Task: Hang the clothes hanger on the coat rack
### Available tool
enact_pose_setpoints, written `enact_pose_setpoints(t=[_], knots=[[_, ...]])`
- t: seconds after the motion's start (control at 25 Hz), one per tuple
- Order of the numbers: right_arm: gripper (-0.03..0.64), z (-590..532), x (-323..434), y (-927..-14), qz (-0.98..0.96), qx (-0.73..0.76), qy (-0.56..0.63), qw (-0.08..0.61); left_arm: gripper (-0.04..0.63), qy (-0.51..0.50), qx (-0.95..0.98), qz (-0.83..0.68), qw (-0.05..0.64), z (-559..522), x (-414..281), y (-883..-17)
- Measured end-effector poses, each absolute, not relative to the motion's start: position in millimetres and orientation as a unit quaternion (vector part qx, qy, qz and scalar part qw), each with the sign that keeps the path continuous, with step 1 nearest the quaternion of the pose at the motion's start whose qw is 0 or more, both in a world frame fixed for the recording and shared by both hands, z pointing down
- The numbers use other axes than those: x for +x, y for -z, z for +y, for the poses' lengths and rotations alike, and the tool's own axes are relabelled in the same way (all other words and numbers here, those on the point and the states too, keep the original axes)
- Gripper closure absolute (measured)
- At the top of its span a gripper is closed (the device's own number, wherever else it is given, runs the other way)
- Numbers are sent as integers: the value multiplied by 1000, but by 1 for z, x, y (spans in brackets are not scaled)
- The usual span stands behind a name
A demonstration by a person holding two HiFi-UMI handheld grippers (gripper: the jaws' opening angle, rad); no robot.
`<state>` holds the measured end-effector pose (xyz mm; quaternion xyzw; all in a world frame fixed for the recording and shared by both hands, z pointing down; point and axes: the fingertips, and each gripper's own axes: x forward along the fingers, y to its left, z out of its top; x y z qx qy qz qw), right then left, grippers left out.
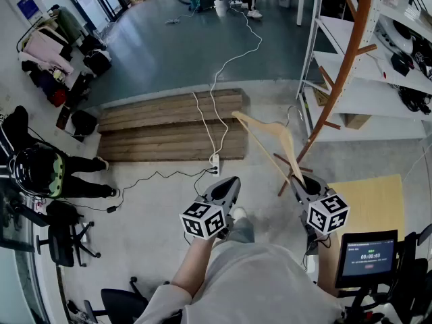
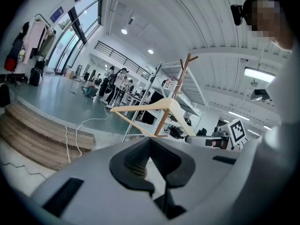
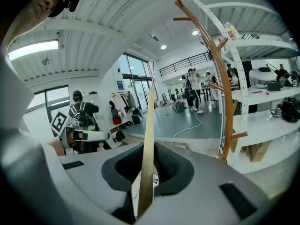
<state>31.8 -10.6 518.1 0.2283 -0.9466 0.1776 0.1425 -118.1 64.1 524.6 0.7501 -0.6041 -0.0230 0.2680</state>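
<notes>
A pale wooden clothes hanger [image 1: 270, 137] stands up and to the left out of my right gripper [image 1: 302, 181], which is shut on its lower end. In the right gripper view the hanger [image 3: 150, 121] shows edge-on, clamped between the pads. The coat rack [image 1: 351, 52] is a curved brown wooden pole with short pegs, just right of the hanger; it rises past the shelves in the right gripper view [image 3: 220, 74]. My left gripper [image 1: 228, 181] is held level beside the right one, shut and empty. From the left gripper view I see hanger [image 2: 154, 108] and rack [image 2: 176, 86] ahead.
White metal shelving [image 1: 378, 66] with dark gear stands right behind the rack. A low wooden step platform [image 1: 169, 123] lies ahead, with a white cable and power strip [image 1: 214, 160] on the floor. A person in black [image 1: 40, 171] sits at left. A screen [image 1: 368, 255] is at lower right.
</notes>
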Motion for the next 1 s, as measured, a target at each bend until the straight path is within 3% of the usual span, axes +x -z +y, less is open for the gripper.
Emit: enact_pose_setpoints(t=[0.44, 1.0], knots=[[557, -132, -63, -497, -946, 247, -173, 119, 589, 21, 762, -596, 254, -56, -217, -508], [558, -204, -78, -449, -958, 211, -166, 103, 589, 33, 760, -602, 241, -134, -197, -478]])
